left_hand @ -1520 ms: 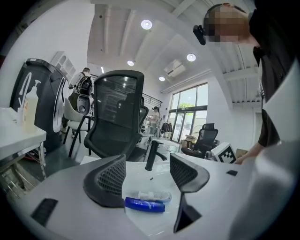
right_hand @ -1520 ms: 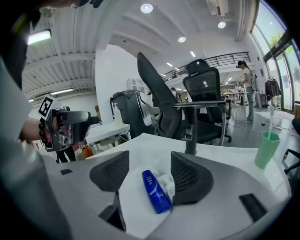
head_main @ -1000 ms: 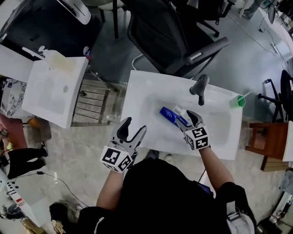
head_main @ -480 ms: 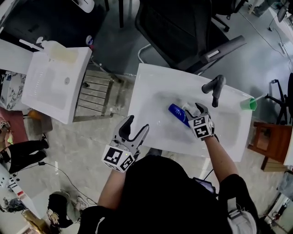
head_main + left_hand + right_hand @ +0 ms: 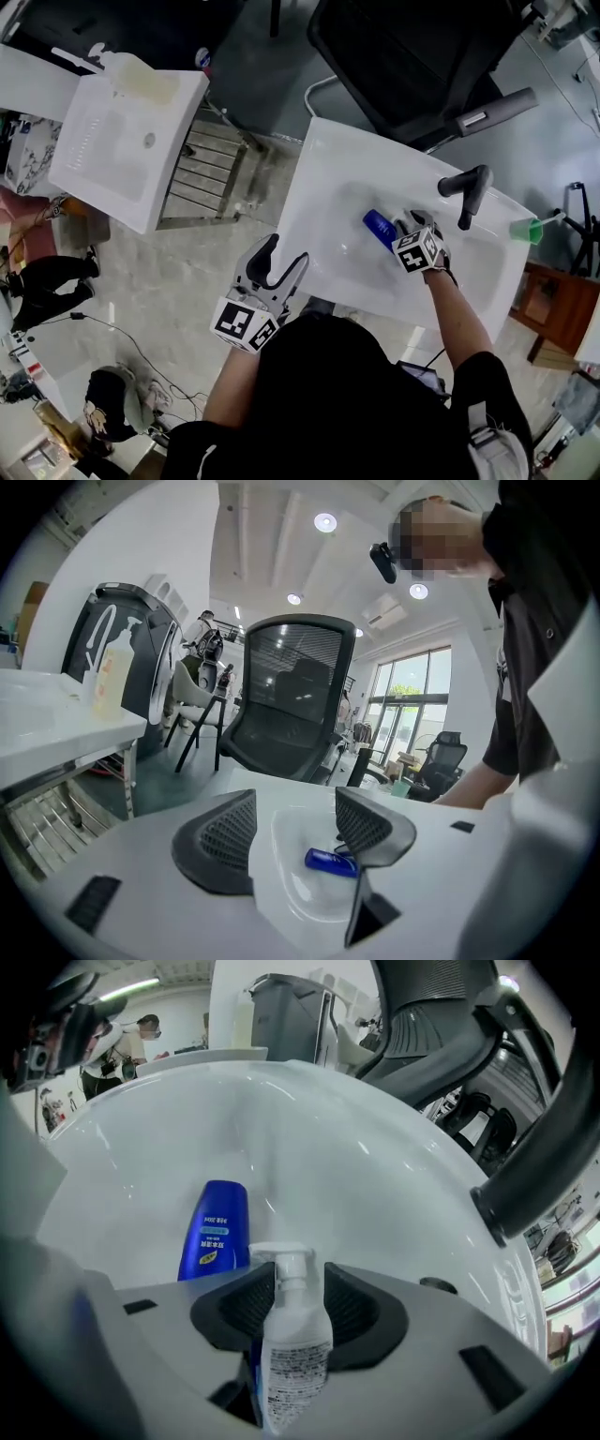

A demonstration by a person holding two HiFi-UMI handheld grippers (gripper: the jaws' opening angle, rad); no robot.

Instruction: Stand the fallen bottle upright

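A blue bottle [image 5: 379, 228] [image 5: 216, 1232] lies on its side in the white sink basin [image 5: 337, 178]. Beside it is a white spray bottle [image 5: 295, 1335]. My right gripper [image 5: 412, 225] [image 5: 289, 1302] points steeply down into the basin. Its jaws are closing on the spray bottle, with the pads against its neck and shoulder. My left gripper [image 5: 278, 262] [image 5: 295, 832] hovers over the sink's near rim, its jaws closing a little with nothing between them. In the left gripper view the blue bottle [image 5: 331, 862] shows beyond the jaws.
A black faucet [image 5: 469, 187] [image 5: 544, 1176] stands at the sink's far right, with a green cup [image 5: 527, 230] at the corner. A drain [image 5: 438, 1285] sits near the right jaw. A black office chair [image 5: 422, 66] is behind the sink. A second sink [image 5: 122, 141] stands to the left.
My right gripper has sunk into the basin and tipped downward, and its jaws have narrowed around the spray bottle. The left gripper has stayed by the near rim.
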